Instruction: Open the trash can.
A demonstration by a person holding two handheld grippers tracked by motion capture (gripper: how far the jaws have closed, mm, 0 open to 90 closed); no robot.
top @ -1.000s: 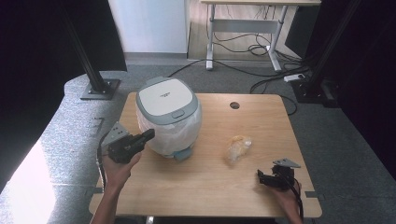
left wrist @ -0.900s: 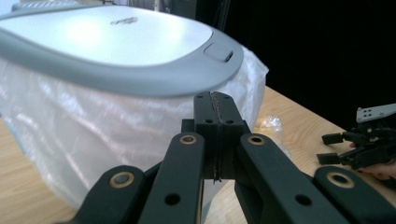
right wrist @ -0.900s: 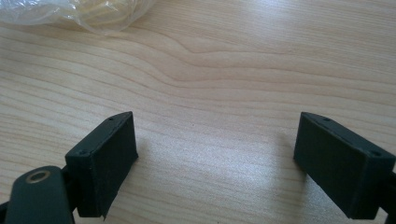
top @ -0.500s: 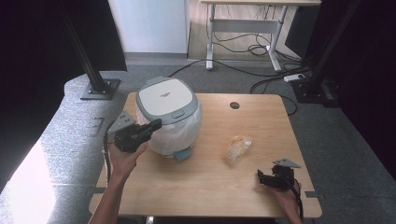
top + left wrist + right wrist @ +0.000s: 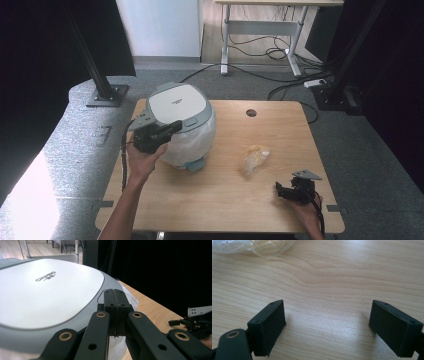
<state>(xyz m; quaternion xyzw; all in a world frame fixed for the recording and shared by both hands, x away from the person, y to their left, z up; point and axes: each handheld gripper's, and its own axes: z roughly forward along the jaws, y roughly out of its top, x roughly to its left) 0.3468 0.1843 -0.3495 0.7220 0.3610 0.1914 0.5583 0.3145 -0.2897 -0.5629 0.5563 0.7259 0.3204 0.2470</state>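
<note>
A white and grey rice cooker (image 5: 177, 104) stands on the left part of the wooden table (image 5: 235, 210), with clear plastic around its body. My left gripper (image 5: 175, 126) is shut with nothing between its jaws. Its tips hover at the front edge of the cooker's lid (image 5: 50, 290), by the recessed latch; I cannot tell whether the left gripper (image 5: 115, 298) touches it. My right gripper (image 5: 281, 190) rests low at the table's front right, open and empty. In the right gripper view the right gripper (image 5: 327, 325) stands wide over bare wood.
A small clear plastic bag (image 5: 255, 157) with something yellowish in it lies mid-table, just ahead of the right gripper, and the bag (image 5: 254, 247) shows close up. A cable hole (image 5: 251, 113) is at the table's back. Black stands and cables surround the table.
My left gripper has risen and moved from beside the cooker's left flank to the front edge of its lid. The right gripper has stayed put.
</note>
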